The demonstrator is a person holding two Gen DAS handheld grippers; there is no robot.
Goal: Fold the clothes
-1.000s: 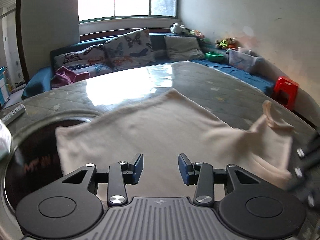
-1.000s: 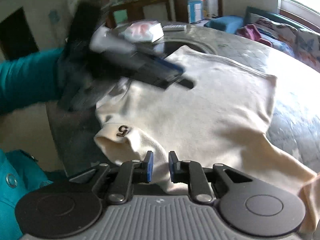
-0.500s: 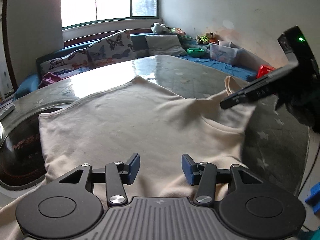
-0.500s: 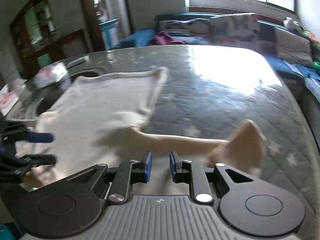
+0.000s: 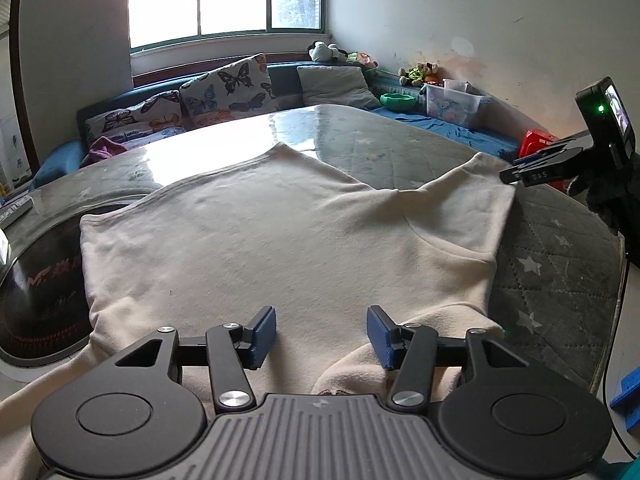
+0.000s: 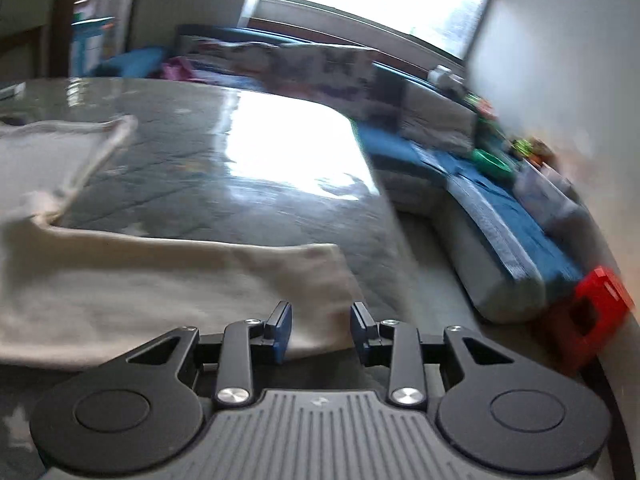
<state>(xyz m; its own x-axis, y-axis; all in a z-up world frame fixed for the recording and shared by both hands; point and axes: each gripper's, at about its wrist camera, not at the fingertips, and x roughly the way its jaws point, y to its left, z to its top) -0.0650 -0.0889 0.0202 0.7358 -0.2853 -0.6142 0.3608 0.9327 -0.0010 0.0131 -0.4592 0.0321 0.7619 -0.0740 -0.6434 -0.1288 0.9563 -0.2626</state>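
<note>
— Two grippers were in play; how did each stand?

— Left gripper (image 5: 321,336) sat at the lower middle of the left wrist view with its blue pads wide apart and nothing between them. It hung over the near edge of the cream sweatshirt (image 5: 280,240).

— And the other one?

— Right gripper (image 6: 321,334) was at the bottom centre of its own blurred view, jaws parted by a moderate gap and empty. In the left wrist view it showed at the right edge of the frame, just beside the sweatshirt's far right corner; whether it touched the cloth I could not tell.

— Where did the garment lie?

— Spread flat across the grey quilted table cover (image 5: 560,240), filling the middle of the left wrist view, its collar curve toward the right. A bunched fold lay under the left gripper's right finger. In the right wrist view the sleeve (image 6: 180,280) stretched from the left edge to just ahead of the fingers.

— Anything round about?

— Butterfly cushions (image 5: 224,92) sat on a blue sofa under the window at upper centre, a green bowl (image 5: 398,100) and a clear storage box (image 5: 452,100) at upper right, and a red stool (image 6: 592,316) at the right edge of the right wrist view.
</note>
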